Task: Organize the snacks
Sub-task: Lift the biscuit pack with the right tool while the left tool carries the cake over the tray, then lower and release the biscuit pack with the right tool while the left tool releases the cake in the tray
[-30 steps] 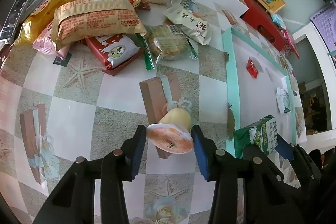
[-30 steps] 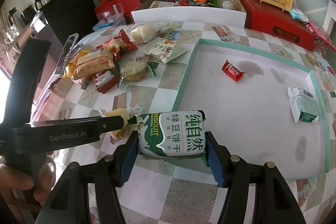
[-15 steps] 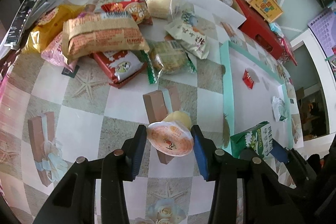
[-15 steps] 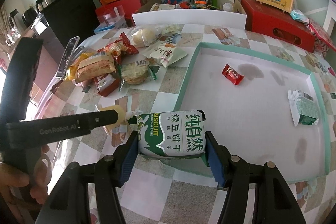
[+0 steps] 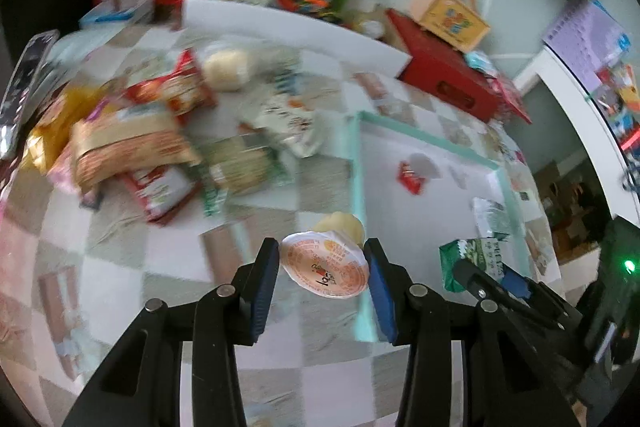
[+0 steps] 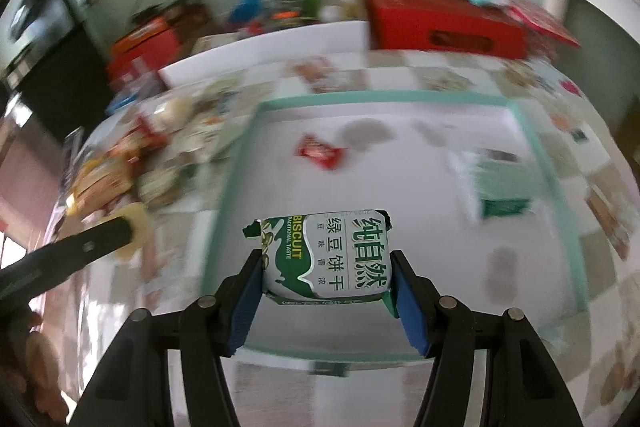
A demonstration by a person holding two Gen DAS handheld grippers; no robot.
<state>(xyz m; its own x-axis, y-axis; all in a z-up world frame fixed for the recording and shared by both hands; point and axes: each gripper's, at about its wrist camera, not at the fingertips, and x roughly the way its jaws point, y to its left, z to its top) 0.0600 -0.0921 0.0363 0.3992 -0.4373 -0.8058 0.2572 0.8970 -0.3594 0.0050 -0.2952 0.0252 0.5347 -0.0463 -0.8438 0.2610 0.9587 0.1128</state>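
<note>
Right now both grippers carry a snack toward the tray [image 6: 560,223], the teal-rimmed white one on the checkered tabletop [image 5: 120,267]. The left gripper [image 5: 322,269] has its jaws closed on a jelly cup [image 5: 325,269], gripped across its sides with the printed foil lid facing the camera; it hangs above the tabletop at the tray's near-left edge. The right gripper [image 6: 326,283] has its jaws closed on a biscuit pack [image 6: 326,257], a green-and-white pouch pinched at both ends, held over the tray's near part.

Both views are smeared, so exact heights are hard to read.

To do this step well, I would bring each item fully past the teal rim before lowering, since the cup sits close to the rim and could catch on it. A red candy [image 6: 320,151] and a green packet [image 6: 496,187] already lie in the tray, well apart; free floor lies between them and the near rim, and setting the biscuit pack beside the green packet would keep like things together. The cup looks rounded and slippery, so it is best lowered until it touches, then released slowly, or it may roll. The grippers are near each other, so placing one item at a time should avoid a knock.

The rest of the snack pile [image 5: 160,143] waits left of the tray.
</note>
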